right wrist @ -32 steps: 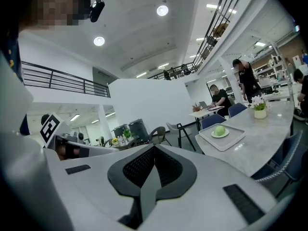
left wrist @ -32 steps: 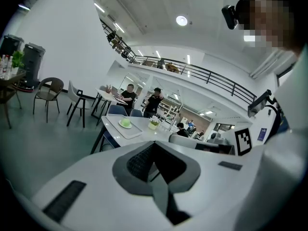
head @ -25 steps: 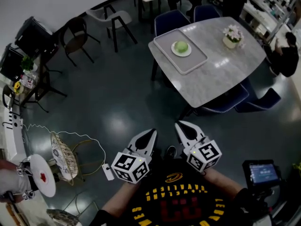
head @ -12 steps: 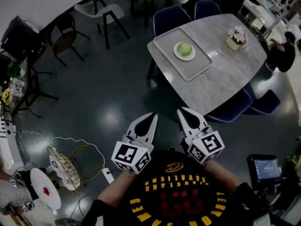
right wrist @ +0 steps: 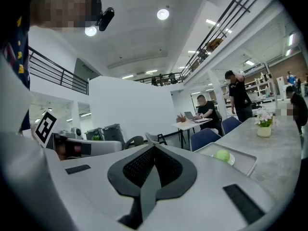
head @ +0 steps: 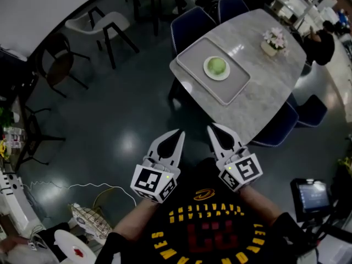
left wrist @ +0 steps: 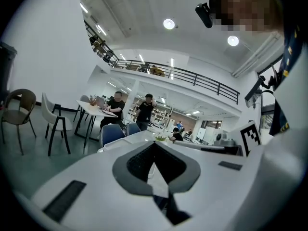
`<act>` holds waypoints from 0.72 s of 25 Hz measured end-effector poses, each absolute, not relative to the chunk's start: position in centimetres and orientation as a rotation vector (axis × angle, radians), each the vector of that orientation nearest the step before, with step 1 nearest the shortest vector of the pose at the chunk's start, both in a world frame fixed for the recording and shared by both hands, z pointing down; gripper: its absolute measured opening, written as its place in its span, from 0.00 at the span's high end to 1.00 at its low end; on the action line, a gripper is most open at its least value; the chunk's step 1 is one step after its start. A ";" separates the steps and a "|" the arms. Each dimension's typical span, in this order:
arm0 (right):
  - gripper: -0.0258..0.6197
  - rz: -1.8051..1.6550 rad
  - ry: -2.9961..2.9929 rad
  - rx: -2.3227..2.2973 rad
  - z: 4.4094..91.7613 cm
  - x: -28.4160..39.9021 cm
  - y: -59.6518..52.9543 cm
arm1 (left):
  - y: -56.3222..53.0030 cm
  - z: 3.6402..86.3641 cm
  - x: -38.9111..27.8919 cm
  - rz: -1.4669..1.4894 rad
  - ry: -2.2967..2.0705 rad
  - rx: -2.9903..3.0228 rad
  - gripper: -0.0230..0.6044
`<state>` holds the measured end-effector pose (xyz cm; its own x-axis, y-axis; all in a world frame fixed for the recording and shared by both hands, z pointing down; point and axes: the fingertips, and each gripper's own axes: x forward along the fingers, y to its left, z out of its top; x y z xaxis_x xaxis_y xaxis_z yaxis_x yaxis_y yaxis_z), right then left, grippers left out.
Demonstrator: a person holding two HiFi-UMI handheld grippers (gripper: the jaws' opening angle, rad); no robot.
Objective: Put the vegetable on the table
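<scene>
A round green vegetable (head: 216,65) lies on a white plate (head: 207,72) in a grey tray (head: 236,87) at the near end of a marble table (head: 267,92). In the right gripper view the vegetable (right wrist: 221,155) shows ahead to the right. My left gripper (head: 179,133) and right gripper (head: 211,127) are held side by side in front of my body, over the dark floor and short of the table. Both are shut, with nothing between the jaws. The closed tips show as the left gripper (left wrist: 154,144) and the right gripper (right wrist: 154,147).
A potted flower (head: 272,42) stands at the table's far end. Blue chairs (head: 190,23) (head: 287,126) surround the table. A person (head: 319,43) sits beyond it. A white chair (head: 104,23) is at the back left, a screen on a stand (head: 312,196) at my right, a wire basket (head: 91,219) at lower left.
Both grippers have travelled forward with me towards the table, staying shut. The table and tray now sit nearer and lower in the head view.
</scene>
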<state>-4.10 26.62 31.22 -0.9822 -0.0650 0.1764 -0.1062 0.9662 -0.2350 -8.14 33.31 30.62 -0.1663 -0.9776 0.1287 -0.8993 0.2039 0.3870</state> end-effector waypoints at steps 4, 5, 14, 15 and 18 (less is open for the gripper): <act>0.95 0.379 -2.926 0.185 31.7 -5.5 25.0 | 31.9 30.8 -10.3 -0.365 -2.107 1.754 0.96; 0.95 0.387 -2.920 0.190 31.9 -5.9 24.6 | 31.4 30.9 -10.8 -0.373 -2.099 1.752 0.96; 0.95 0.526 -2.925 0.161 34.3 -12.7 19.0 | 26.2 32.8 -17.5 -0.285 -2.100 1.703 0.96; 0.95 0.536 -2.931 0.145 34.3 -13.8 18.3 | 25.3 32.8 -18.4 -0.275 -2.103 1.699 0.96; 0.95 0.547 -2.952 0.123 33.8 -16.5 15.4 | 22.2 32.6 -20.7 -0.247 -2.100 1.690 0.96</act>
<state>-16.45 15.42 33.81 -0.9874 -0.0552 0.1484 -0.1047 0.9308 -0.3503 -20.66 22.20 32.64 -0.1635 -0.9620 0.2185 -0.8851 0.2409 0.3983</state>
